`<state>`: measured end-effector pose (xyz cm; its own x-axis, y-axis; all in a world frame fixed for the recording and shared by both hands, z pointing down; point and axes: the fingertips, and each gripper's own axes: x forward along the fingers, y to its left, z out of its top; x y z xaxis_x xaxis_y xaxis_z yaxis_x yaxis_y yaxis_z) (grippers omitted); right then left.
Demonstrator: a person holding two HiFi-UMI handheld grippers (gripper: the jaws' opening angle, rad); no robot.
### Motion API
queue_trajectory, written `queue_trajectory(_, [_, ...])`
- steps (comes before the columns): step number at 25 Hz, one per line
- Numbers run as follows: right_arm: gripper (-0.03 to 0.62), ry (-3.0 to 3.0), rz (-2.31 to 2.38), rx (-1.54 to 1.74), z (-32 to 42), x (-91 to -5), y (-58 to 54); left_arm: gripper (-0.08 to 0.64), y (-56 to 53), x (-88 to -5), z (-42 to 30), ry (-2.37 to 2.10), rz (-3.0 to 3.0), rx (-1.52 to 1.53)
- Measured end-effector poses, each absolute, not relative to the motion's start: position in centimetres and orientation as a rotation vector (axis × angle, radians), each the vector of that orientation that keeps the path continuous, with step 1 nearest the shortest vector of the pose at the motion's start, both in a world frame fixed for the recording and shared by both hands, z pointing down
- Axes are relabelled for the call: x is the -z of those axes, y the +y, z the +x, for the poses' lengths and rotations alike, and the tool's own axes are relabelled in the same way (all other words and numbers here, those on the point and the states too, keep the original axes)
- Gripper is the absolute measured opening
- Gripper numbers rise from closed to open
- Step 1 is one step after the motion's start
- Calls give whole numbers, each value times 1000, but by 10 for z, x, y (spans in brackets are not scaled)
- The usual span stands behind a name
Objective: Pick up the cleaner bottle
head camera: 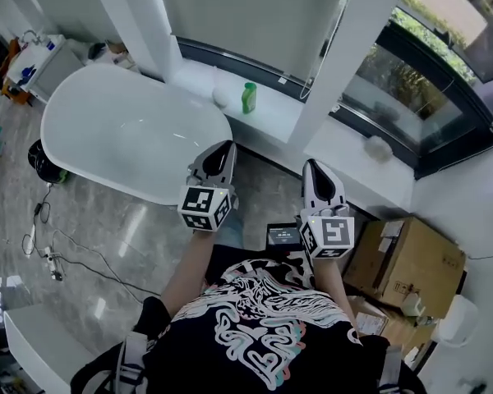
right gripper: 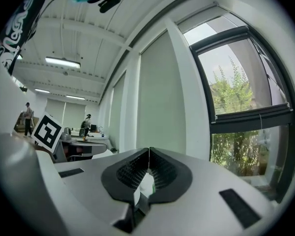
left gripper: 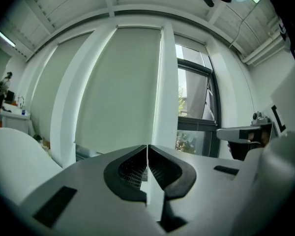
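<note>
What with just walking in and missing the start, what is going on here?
A person holds a two-jaw gripper in each hand and stands beside a white bathtub. The left gripper and the right gripper are both shut and empty, and both point toward the window ledge. The green cleaner bottle stands upright on that ledge, apart from both grippers, so it has not yet been picked up.

Green cleaner bottle (head camera: 249,98) upright on windowsill (head camera: 273,113)
</note>
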<state>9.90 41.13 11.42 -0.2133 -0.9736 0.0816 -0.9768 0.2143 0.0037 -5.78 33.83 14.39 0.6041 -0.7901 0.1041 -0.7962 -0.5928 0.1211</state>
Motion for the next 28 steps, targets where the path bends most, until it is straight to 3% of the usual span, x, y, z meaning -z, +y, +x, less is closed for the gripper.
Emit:
queue_trajectory(17, [28, -2314, 1966, -186, 91, -135, 120, 23, 52, -154, -79, -1290, 2715, -165])
queue_trajectory(28, [28, -2253, 1940, -270, 92, -179, 38, 23, -28, -211, -70, -1190, 2680, -246])
